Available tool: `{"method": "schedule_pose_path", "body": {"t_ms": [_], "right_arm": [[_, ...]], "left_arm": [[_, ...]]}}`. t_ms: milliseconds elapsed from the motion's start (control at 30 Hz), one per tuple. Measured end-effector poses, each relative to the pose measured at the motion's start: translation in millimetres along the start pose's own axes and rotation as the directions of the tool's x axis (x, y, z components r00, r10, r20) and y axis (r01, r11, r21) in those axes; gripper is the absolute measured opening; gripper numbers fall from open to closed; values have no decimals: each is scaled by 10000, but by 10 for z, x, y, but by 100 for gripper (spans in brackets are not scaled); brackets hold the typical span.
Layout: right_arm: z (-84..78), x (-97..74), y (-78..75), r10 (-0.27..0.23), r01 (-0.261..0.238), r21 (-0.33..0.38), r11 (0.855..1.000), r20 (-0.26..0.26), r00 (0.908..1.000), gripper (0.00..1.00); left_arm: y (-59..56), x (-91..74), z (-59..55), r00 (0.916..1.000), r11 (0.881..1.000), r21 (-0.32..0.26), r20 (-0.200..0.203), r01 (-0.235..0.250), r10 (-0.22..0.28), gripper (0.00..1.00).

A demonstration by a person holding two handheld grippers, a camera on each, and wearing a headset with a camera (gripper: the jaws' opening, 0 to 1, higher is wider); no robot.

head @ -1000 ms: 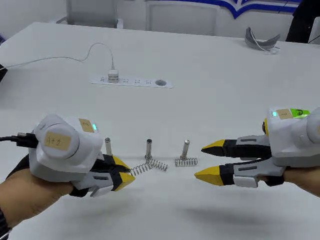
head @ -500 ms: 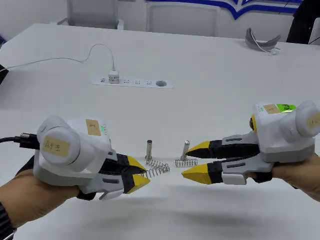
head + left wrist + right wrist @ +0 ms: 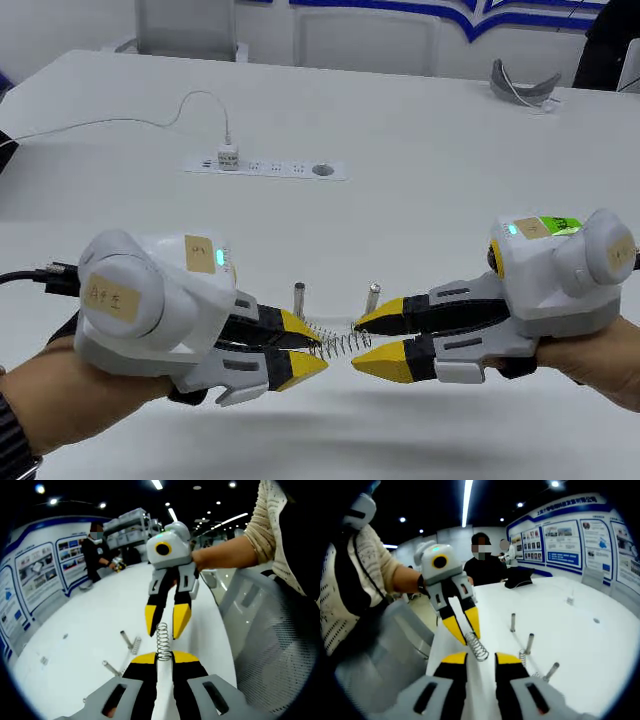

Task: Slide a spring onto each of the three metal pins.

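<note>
Your left gripper [image 3: 318,351] pinches one spring [image 3: 340,343] above the table's [image 3: 450,200] front edge, right gripper [image 3: 357,345] gaping at its free end; all three pins [image 3: 530,642] seem bare.

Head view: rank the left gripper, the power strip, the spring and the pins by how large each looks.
1. left gripper, helped by its nearness to the camera.
2. power strip, farther off.
3. spring, held in the left gripper.
4. left pin and right pin, which look alike, so they are not ranked apart.
</note>
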State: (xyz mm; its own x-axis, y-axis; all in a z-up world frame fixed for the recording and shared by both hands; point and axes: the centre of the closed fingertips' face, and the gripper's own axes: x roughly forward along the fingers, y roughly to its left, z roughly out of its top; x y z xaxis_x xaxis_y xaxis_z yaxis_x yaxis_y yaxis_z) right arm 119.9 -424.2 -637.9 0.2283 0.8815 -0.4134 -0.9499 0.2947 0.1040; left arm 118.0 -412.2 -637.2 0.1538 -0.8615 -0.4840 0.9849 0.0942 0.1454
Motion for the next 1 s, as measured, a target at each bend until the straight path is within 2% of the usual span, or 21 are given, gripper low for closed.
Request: {"method": "schedule_pose_path", "body": {"t_ms": [267,600,800,1000], "right_arm": [[1,4,60,308,-307,29,9995,-75,9995,16],[172,14,178,513,-516,-242,9984,-114,9986,13],[251,61,221,538,-560,-602,9966,-377,9978,12],[274,104,207,372,-469,-1091,9929,-889,9953,12]], "left_arm": [[-37,10,0,9999,9997,207,-63,138,-137,10],[-57,16,-23,9997,9993,348,-208,136,-129,9],[-52,15,-22,9997,9993,353,-235,80,-72,9],[-27,10,-42,9998,9998,182,-171,-31,34,9]]}}
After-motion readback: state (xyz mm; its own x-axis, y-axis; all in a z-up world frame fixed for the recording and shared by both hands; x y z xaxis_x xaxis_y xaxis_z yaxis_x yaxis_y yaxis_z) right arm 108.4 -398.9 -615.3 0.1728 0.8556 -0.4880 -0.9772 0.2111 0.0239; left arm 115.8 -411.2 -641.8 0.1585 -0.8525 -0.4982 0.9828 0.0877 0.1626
